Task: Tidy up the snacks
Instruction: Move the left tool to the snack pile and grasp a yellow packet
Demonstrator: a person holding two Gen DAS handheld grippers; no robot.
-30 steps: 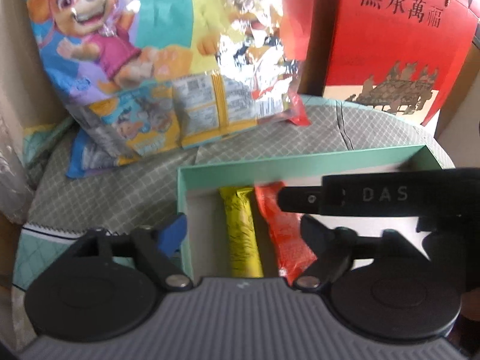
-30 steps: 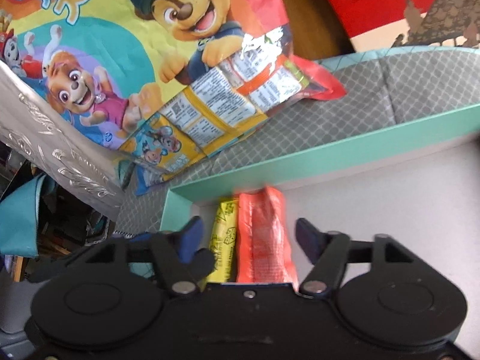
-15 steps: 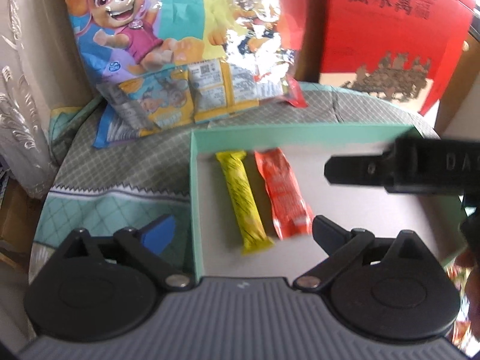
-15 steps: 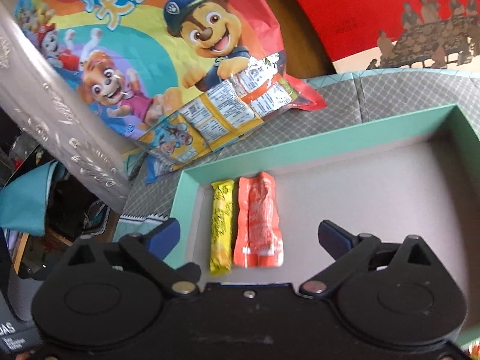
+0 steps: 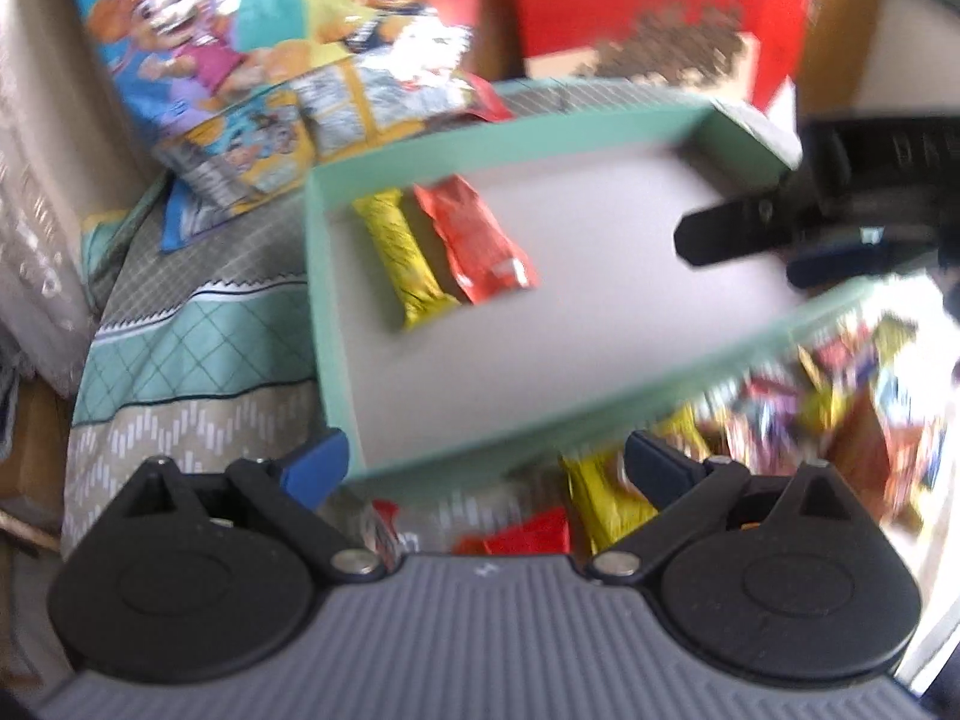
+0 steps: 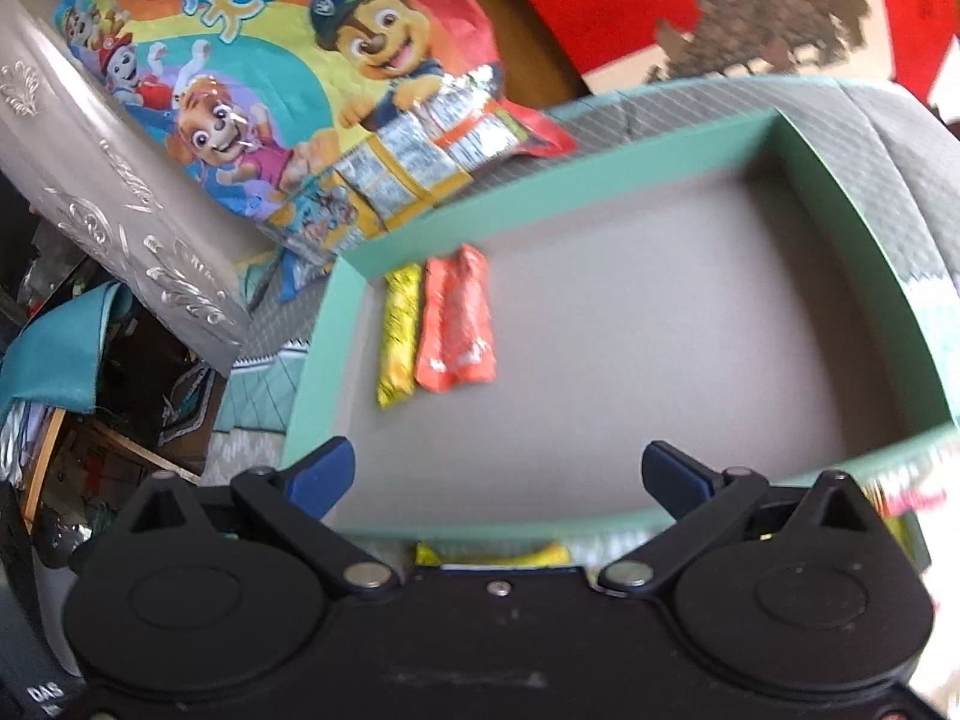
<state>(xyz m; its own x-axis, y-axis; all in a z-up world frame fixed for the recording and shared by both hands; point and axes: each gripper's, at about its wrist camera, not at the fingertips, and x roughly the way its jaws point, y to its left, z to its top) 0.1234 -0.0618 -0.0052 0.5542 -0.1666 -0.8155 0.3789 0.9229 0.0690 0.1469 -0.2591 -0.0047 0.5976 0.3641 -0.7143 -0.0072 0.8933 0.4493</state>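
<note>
A: Snacks are being sorted into the teal box [image 6: 804,192] — two packets are already laid side by side at its ten o'clock corner: the yellow packet [image 6: 399,339] and, touching it, the orange packet [image 6: 457,324].

B: And the tools?

A: The right gripper [image 6: 498,471] is seen spread wide with nothing held, above the box's near wall. The left gripper [image 5: 486,459] is spread just as wide, also unloaded, over that wall too.

B: So another packet is to be fetched?

A: Most likely — the loose pile [image 5: 828,384] lies blurred at four o'clock, outside the box. One packet should be gripped across its narrow width, then laid parallel beside the orange one, so the row is kept neat.
</note>
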